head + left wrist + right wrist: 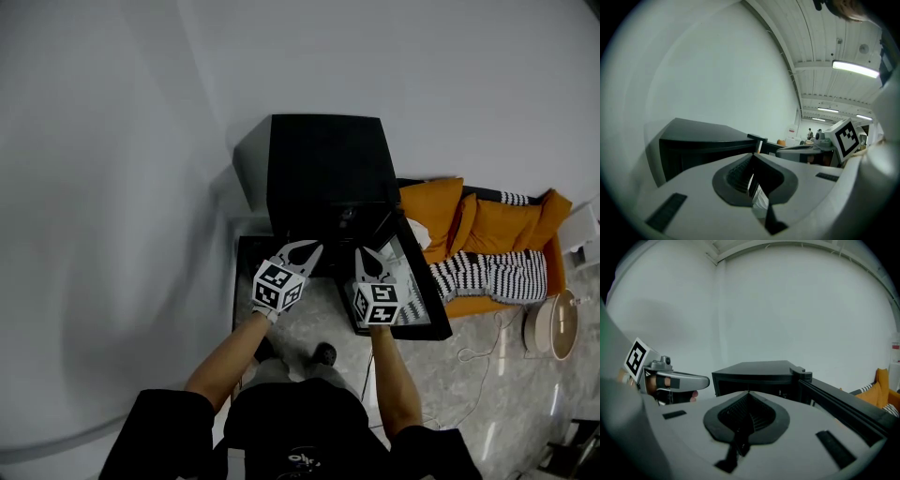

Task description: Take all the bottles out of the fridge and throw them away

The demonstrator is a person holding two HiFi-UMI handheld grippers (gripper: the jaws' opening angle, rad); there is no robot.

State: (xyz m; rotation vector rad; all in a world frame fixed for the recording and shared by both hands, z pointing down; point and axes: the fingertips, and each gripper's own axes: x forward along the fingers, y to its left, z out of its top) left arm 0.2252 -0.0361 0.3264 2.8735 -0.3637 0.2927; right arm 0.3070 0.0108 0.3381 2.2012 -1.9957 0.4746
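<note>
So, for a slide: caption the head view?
Left gripper and right gripper, both shut, before a small black boxy fridge, door open.

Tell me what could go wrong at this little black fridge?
1. The open fridge door sits right beside the right gripper; a sideways swing could bang it.
2. The left gripper and the right one are shut, so reaching in now might knock things instead of grabbing.
3. The white cable on the floor could be tripped over.
</note>
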